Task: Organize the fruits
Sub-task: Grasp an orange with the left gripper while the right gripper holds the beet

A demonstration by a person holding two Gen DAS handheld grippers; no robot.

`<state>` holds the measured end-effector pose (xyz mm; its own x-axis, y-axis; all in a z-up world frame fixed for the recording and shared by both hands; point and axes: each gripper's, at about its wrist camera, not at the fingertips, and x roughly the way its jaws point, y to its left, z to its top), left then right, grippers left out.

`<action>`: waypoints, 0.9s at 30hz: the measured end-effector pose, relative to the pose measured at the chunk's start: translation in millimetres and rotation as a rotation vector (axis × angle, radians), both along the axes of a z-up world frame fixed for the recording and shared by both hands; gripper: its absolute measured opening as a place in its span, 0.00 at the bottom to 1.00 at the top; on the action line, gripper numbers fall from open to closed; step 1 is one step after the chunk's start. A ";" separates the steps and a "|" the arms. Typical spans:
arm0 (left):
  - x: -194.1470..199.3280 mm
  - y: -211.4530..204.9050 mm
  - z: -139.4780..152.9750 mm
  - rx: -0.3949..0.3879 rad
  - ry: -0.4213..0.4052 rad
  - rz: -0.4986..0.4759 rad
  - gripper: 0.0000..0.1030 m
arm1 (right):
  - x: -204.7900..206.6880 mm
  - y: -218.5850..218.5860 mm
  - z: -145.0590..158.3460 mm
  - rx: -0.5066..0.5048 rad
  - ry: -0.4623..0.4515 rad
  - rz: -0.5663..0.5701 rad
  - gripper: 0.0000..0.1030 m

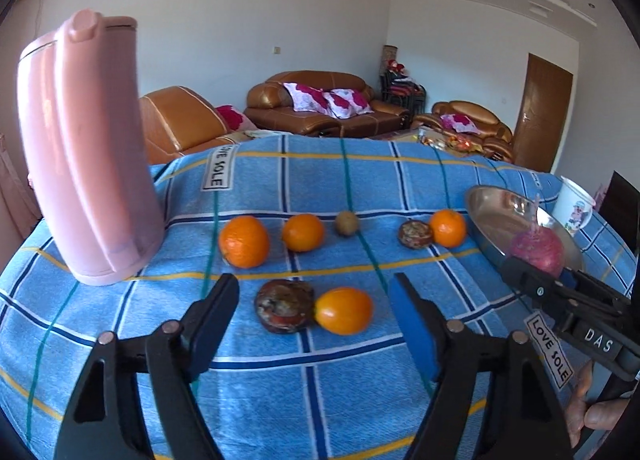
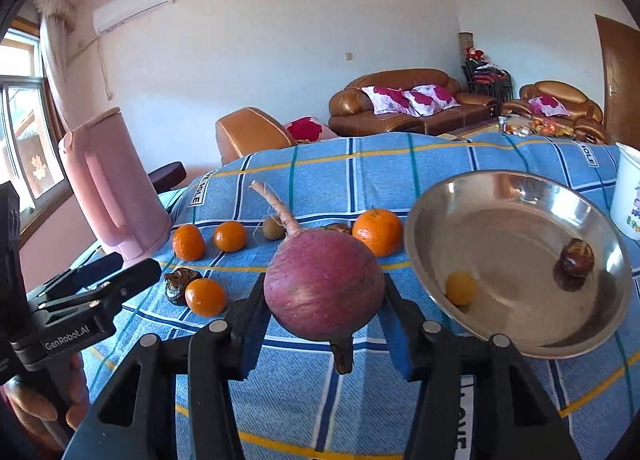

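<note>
**Radish in my right tongs, left tongs empty above the fruit**

Right tongs (image 2: 324,320) nearest me clamp a big purple radish (image 2: 323,288), pads pressed on both its sides, lifted above the blue checked cloth (image 2: 320,400) just beside the steel plate (image 2: 440,199). On that plate lie a small orange fruit (image 2: 461,287) and a dark brown one (image 2: 576,258), well apart. My left tongs (image 1: 316,308) stand apart around nothing, above a dark shrivelled fruit (image 1: 285,306) touching an orange (image 1: 344,310). Beyond them sit three more oranges in a row, the last (image 1: 448,227) beside another brown fruit (image 1: 415,234). On the left stands a pink kettle (image 1: 84,147).
</note>
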<state>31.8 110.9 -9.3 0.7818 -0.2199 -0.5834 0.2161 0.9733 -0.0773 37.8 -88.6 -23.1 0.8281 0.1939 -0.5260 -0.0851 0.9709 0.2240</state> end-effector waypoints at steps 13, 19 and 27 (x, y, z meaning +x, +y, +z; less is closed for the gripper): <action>41.1 -42.4 -29.5 0.102 0.176 -0.034 0.44 | 3.8 -4.8 -5.6 0.029 0.032 0.006 0.52; 49.2 -51.3 -32.7 0.097 0.226 -0.058 0.40 | 8.2 -7.5 -10.7 0.039 0.065 0.010 0.52; 42.8 -34.0 -26.0 0.000 0.181 -0.045 0.39 | 8.0 -8.6 -11.1 0.048 0.062 0.007 0.52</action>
<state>74.6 76.9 -35.3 0.6531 -0.2521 -0.7141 0.2421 0.9630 -0.1186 45.8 -97.2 -34.2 0.7928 0.2252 -0.5664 -0.0759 0.9585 0.2749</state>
